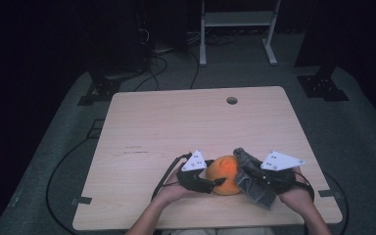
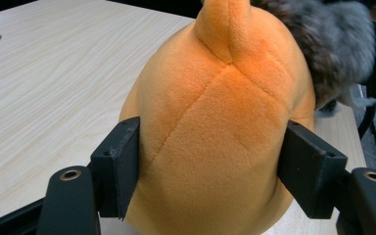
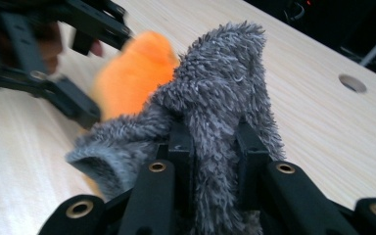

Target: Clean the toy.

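Left tool [image 2: 210, 161] clamped on soft, light orange plush toy [image 2: 220, 137]; right tool [image 3: 214, 147] pinching fluffy grey cloth [image 3: 220, 83]. Squashy; best gripped mid-body, firmly.

The table [image 1: 176, 127] is being lit softly from above while the surrounding room is being left almost black. In the right gripper view the orange plush [image 3: 132, 73] and the far gripper [image 3: 44, 58] are being smeared by blur.
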